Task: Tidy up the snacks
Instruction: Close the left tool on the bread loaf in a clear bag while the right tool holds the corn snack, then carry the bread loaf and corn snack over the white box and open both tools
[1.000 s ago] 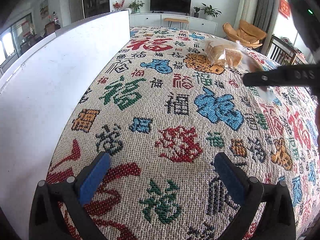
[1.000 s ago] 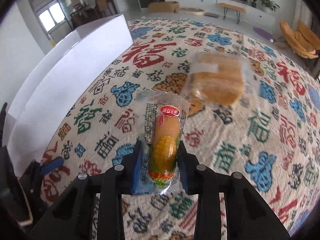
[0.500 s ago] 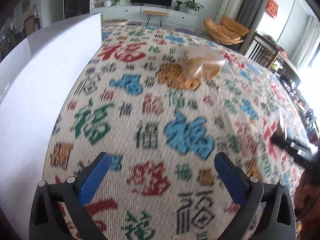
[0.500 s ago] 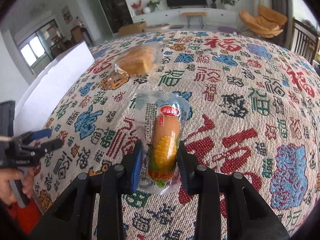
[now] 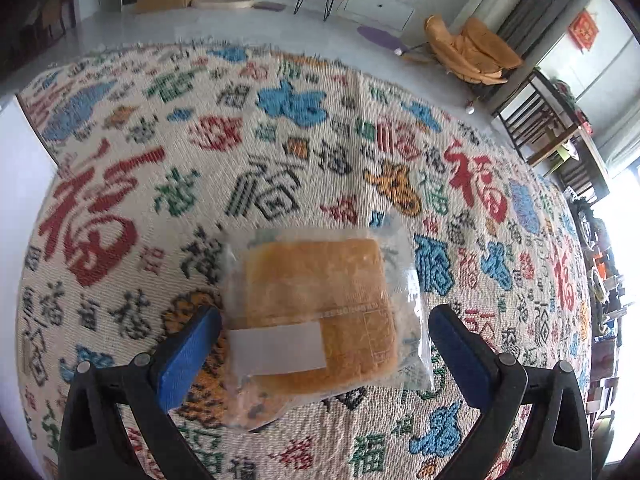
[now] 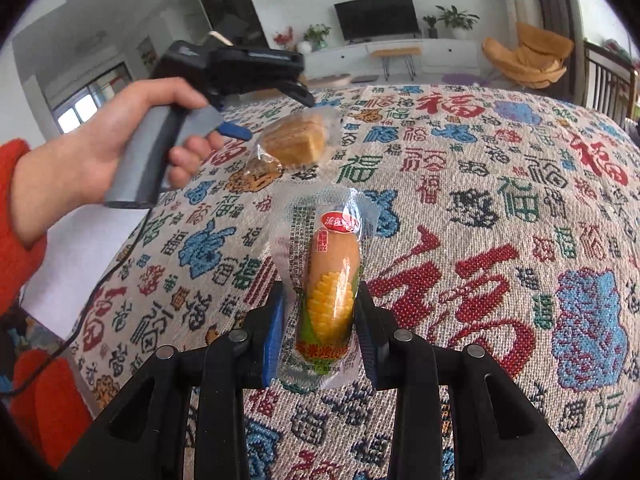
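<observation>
Two snacks here: bread pack [image 5: 316,316] sits mid-cloth [image 5: 500,208] between the wide-apart left gripper [image 5: 324,344] pads, untouched; right gripper [image 6: 320,328] is clamped on a corn sausage [image 6: 330,284].

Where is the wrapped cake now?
In the left wrist view the wrapped cake lies on the patterned cloth, between the open jaws of the left gripper, untouched.

Left wrist cam steep, close over bread pack [image 5: 316,312], right cam shallower, both share it
</observation>
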Motion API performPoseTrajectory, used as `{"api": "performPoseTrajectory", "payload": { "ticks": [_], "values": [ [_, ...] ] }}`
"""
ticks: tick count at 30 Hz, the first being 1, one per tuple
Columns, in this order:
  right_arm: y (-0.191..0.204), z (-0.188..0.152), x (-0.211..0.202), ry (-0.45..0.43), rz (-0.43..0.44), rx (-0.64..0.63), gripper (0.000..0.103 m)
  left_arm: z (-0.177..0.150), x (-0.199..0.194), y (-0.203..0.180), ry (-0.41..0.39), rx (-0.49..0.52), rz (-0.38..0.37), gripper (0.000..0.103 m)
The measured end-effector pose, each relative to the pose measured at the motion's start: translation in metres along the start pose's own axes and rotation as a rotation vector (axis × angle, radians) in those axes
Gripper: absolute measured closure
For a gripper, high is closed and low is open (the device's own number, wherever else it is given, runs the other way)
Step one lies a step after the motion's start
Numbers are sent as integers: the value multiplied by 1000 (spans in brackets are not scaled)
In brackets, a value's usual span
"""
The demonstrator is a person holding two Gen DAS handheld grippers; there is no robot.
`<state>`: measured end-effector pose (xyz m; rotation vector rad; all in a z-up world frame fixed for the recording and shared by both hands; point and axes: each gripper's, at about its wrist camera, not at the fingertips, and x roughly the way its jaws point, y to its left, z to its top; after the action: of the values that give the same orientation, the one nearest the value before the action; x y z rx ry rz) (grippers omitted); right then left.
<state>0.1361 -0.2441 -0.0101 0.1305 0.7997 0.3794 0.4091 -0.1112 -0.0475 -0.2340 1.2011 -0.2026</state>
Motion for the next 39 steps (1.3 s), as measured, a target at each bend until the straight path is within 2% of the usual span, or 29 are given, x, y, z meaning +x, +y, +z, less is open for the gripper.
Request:
{"api": "performPoseTrajectory", "payload": {
  "ticks": [1, 3, 4, 5, 7, 9, 12, 16, 19, 21, 24, 30, 39],
  "values": [
    [2, -2, 0, -3, -8, -16, 68, -5, 15, -5, 43, 18, 26, 0],
    [5, -5, 1, -4, -22, -44, 68, -13, 20, -28, -14, 192, 122, 0],
    [6, -6, 2, -1, -25, -52, 68, -16, 20, -30, -23, 222, 126, 2],
    [8, -7, 3, 1, -28, -61, 68, -18, 15, -23, -38, 194, 83, 13],
    [11, -9, 2, -2, -31, -72, 68, -25, -2, -1, -76, 112, 25, 22],
    [13, -12, 1, -2, -21, -72, 68, -42, -24, 17, -106, 120, 36, 23],
    [15, -16, 3, 11, 3, -59, 68, -90, -67, 42, -153, 167, 56, 23],
    [25, -17, 7, 24, 40, -63, 68, -166, -104, 79, -134, 124, 63, 23],
    [37, -11, 11, 28, 60, -83, 68, -215, -120, 93, -164, 116, 125, 23],
    [45, -10, 13, 38, 75, -85, 68, -235, -128, 100, -190, 82, 129, 23],
    [52, -5, 15, 57, 88, -82, 68, -250, -136, 101, -230, 63, 125, 23],
    [53, -7, 20, 101, 74, -53, 67, -263, -138, 94, -242, 80, 129, 23],
    [52, -8, 9, 107, 50, -25, 67, -272, -152, 97, -270, 79, 144, 23]
  ]
}}
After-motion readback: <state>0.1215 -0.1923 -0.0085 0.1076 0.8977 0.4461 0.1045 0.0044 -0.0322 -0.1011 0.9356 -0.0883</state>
